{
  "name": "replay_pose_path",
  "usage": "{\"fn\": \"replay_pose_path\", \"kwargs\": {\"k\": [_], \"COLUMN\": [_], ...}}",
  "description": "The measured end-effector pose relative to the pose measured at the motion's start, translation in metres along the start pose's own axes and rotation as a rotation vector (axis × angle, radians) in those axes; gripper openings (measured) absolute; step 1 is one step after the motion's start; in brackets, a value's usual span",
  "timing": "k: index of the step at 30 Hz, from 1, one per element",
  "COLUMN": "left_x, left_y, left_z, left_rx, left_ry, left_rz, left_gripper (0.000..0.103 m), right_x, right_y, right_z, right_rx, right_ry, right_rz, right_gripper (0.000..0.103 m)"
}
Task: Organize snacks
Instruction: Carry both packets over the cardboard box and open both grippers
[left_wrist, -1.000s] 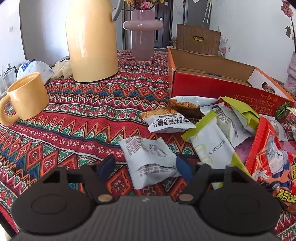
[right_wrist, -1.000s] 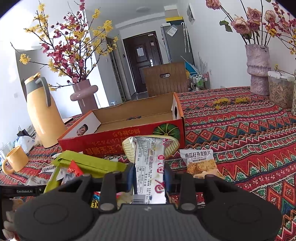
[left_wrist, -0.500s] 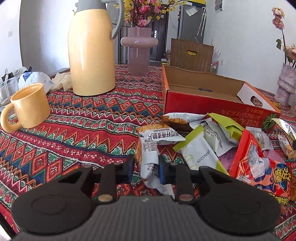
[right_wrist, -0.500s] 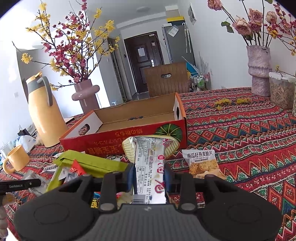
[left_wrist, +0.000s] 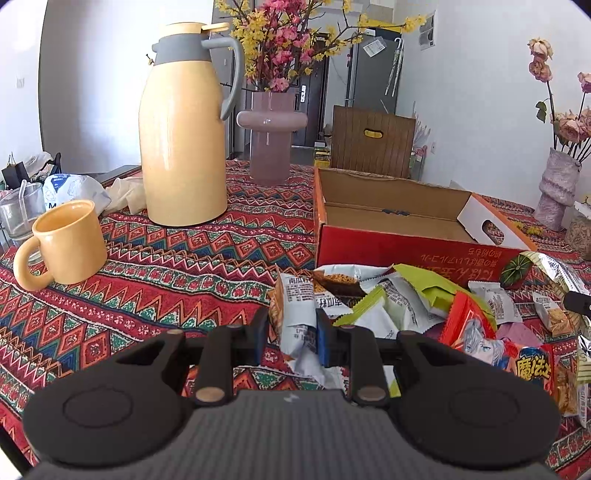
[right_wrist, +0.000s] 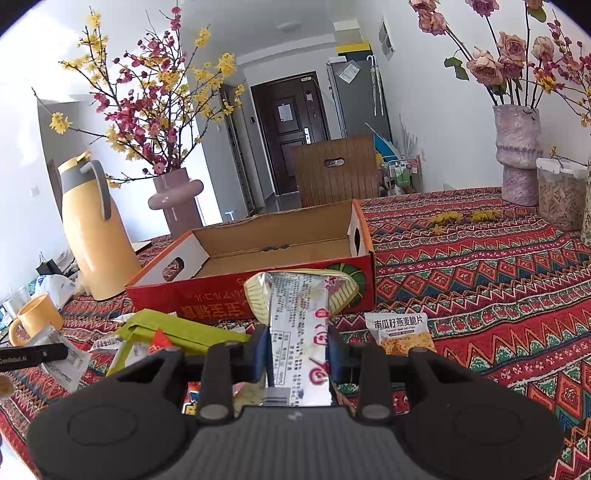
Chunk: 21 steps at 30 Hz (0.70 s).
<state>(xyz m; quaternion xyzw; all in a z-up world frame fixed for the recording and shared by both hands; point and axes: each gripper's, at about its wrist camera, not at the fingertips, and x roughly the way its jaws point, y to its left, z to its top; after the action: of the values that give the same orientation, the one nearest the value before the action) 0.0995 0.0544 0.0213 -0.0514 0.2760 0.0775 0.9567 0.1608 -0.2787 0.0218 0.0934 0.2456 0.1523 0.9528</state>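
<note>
Red zigzag-patterned cloth covers the tabletop (left_wrist: 177, 258), with white walls and a dark door behind; only the left wrist view shows the clear glass (left_wrist: 18, 210) at the far left edge and the heap of loose snack packets (left_wrist: 424, 306) spread before the red cardboard box with its open top (left_wrist: 399, 254); both views show the yellow ceramic mug (left_wrist: 66, 243), the tall yellow thermos jug with a grey collar (left_wrist: 183, 129) and the pink ring-shaped vase of blossom branches (left_wrist: 271, 140); only the right wrist view shows the clear lidded container of brown sticks (right_wrist: 559, 192) at the far right, and one white-and-orange oat crisp packet (right_wrist: 400, 332) lying alone on the cloth beside the box.

The left tongs (left_wrist: 291, 332) have just been closing, and their blue pads now pinch a crumpled white snack packet with grey print (left_wrist: 301, 317), held at the near left edge of the heap; the right tongs (right_wrist: 297, 350) stand nearly closed, clamped on a long silver foil snack packet with red characters (right_wrist: 299, 317), which sticks up in front of the box's red wall.
</note>
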Motion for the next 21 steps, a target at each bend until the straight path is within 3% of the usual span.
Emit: {"fn": "replay_pose_path", "kwargs": {"k": [21], "left_x": [0.026], "left_y": [-0.037], "left_z": [0.068], "left_rx": [0.002], "left_ry": [-0.093], "left_rz": [-0.089], "left_gripper": [0.026], "right_x": [0.036], "right_y": [0.017], "right_z": [0.06], "right_rx": [-0.036], "right_ry": [-0.09], "right_rz": [0.02], "right_gripper": [0.031]}}
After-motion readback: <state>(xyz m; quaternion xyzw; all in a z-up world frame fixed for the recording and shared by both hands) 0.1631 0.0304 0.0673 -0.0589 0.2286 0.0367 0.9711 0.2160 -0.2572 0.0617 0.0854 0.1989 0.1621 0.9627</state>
